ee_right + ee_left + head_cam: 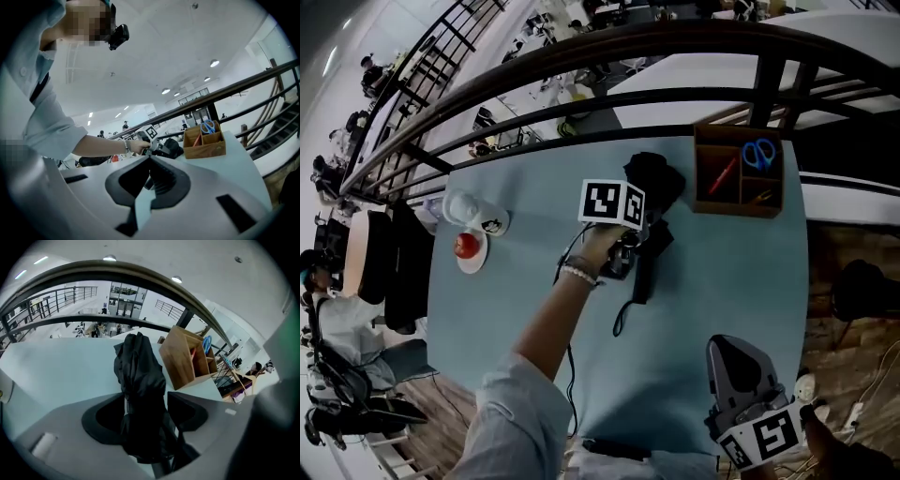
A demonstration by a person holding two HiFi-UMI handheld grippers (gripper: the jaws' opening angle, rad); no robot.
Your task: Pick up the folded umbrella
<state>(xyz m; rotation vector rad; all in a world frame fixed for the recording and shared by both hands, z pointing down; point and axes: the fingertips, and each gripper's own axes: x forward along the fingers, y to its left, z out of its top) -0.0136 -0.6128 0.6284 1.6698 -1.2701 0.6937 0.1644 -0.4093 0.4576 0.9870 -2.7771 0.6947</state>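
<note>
Right gripper (739, 367), grey, two-jaw: jaws together, empty, near front edge of pale blue table (722, 281). Left gripper (146, 398): jaws apart, astride folded black fabric umbrella (136, 364), which lay mid-table, pads not pressing. Best closed squarely across the bundle's middle. Bare tabletop lay on the near side; partitioned wooden desk organiser (738, 173) stood near, at right; dark metal railing (581, 56) ran beyond far edge.

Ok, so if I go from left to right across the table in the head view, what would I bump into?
White plate with a red round thing → folded umbrella → wooden organizer holding blue scissors.
</note>
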